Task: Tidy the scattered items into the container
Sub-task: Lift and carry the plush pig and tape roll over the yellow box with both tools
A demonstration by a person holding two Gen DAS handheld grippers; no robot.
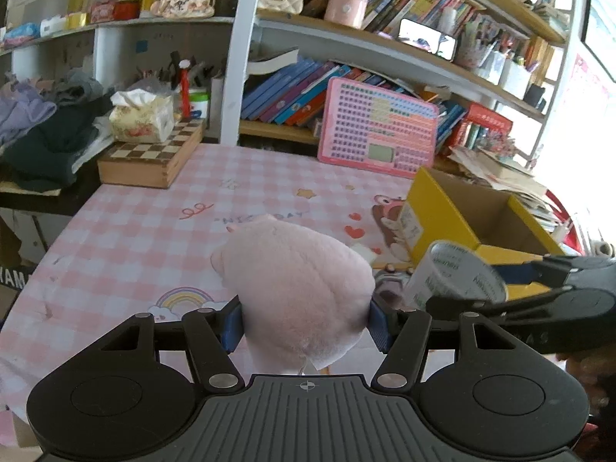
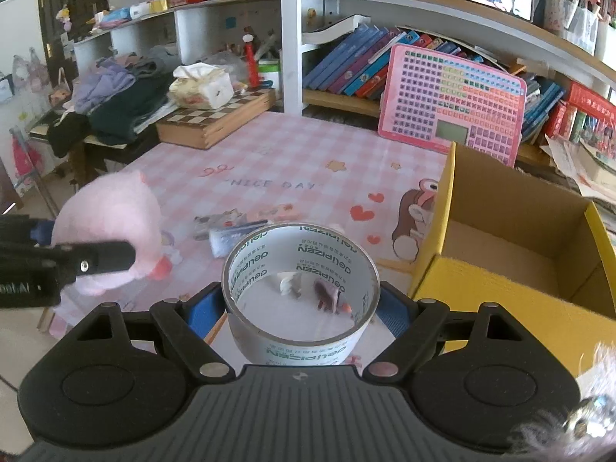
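Left tool (image 1: 304, 319) grips pink plush (image 1: 296, 288) — right tool (image 2: 300, 308) holds tape roll (image 2: 300, 288), yellow box (image 2: 512, 238) right.

**What the two views leave unseen**

The plush toy (image 1: 296, 292) covers the tablecloth (image 1: 161, 231) behind it and hides the inner faces of the left gripper's (image 1: 304, 319) blue pads. Through the tape roll (image 2: 300, 292), small items on the cloth are too blurred to name. The cardboard box (image 2: 512, 254) runs off the right edge, its near wall hiding part of its floor.
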